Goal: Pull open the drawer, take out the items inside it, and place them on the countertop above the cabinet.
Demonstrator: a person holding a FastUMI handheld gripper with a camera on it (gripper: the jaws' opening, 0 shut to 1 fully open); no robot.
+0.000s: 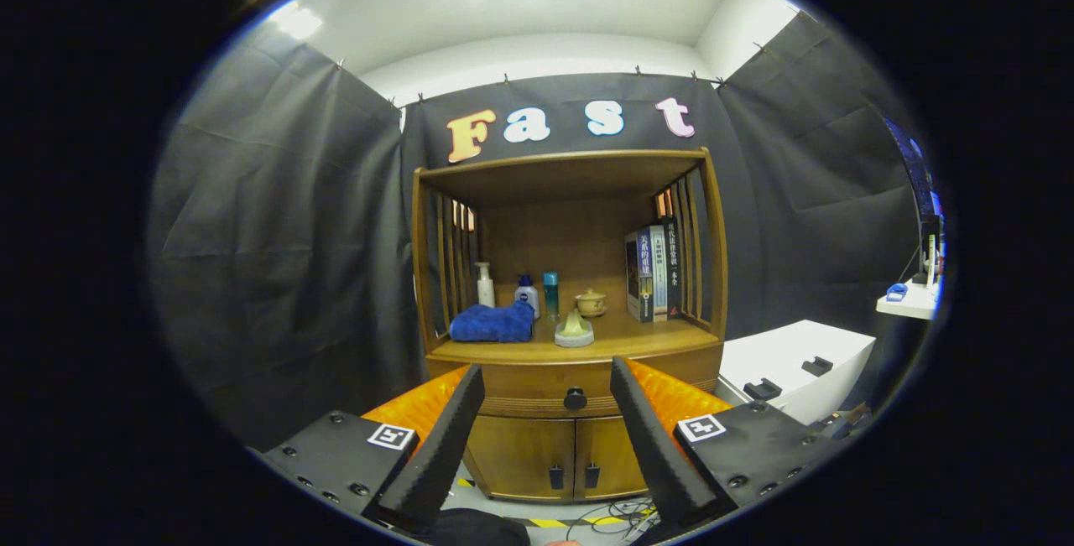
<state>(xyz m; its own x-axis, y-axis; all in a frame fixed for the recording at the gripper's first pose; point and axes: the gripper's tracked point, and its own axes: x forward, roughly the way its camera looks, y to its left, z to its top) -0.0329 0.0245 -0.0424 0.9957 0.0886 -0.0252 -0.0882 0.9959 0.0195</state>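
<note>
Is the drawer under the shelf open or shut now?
Shut: the drawer front sits flush with the cabinet; its knob lies beyond the open gripper, untouched.

So the drawer (575, 395) is fully shut, a wide wooden front with a round dark knob (575, 399) dead centre, sitting right under the cabinet's (503, 445) table (638, 340) and above the two lower doors. My tool (546, 380) is spread open, knob between the fingers, not touching.

Brown wooden cabinet (570, 437); black drawer knob (575, 399); blue cloth (492, 323).
</note>
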